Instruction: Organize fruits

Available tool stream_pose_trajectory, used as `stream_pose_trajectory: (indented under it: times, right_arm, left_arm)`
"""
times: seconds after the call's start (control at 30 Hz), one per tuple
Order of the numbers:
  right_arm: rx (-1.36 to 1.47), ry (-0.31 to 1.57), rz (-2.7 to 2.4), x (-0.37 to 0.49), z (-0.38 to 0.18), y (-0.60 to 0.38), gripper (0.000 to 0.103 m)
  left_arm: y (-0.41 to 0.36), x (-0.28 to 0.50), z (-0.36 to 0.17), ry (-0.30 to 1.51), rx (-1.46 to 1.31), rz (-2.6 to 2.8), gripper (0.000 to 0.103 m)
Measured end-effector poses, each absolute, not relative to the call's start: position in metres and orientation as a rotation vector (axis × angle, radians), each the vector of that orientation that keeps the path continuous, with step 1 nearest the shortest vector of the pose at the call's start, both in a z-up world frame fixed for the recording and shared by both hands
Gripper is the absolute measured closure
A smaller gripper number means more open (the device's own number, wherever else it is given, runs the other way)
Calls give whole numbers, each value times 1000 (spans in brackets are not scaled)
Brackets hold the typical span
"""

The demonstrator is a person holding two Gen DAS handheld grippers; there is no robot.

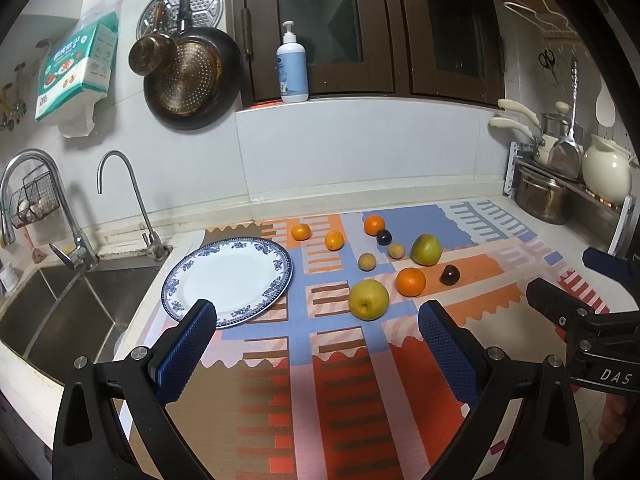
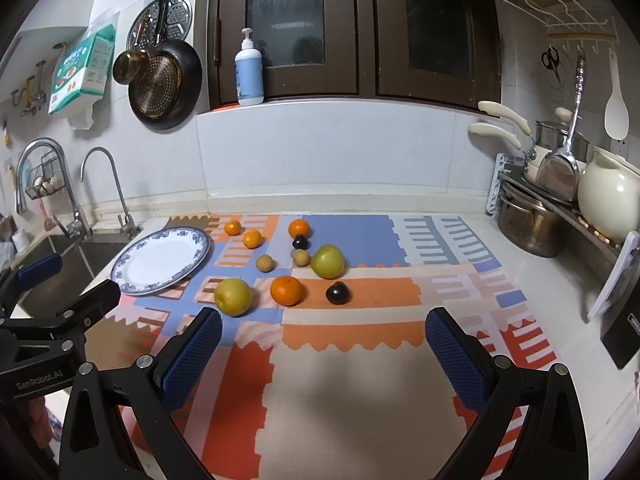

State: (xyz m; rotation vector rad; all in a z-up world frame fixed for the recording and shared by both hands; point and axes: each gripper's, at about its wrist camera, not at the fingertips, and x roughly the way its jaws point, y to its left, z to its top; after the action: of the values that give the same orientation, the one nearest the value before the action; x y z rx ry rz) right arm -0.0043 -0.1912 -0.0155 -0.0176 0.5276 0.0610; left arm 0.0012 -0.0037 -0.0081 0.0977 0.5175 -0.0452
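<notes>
Nine fruits lie loose on a patterned mat that covers the worktop. Nearest the camera are a yellow apple, a large orange and a dark plum, set in a rough row. Behind them sit a green apple, two small brown fruits, a second plum and three more oranges. An empty white plate with a blue rim rests on the mat's left edge, just beside the fruit and next to the sink. The left tongs hover above the mat in front of the plate and yellow apple, spread wide and holding nothing. The right tongs hover to the right, likewise spread wide and empty, facing the row of fruit. Pots stand at the far right.
</notes>
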Motion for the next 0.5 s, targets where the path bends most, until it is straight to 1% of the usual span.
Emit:
stream_pose_trajectory:
  times: [0.37,0.5]
  right_arm:
    - [-104,526,118,17,-21,-189,1]
    - [-134,533,167,34,-23,-190,2]
  left_arm:
    - [-17,18,-18,507,181,-113,1]
    - [-24,29,-22,517,215,-154,3]
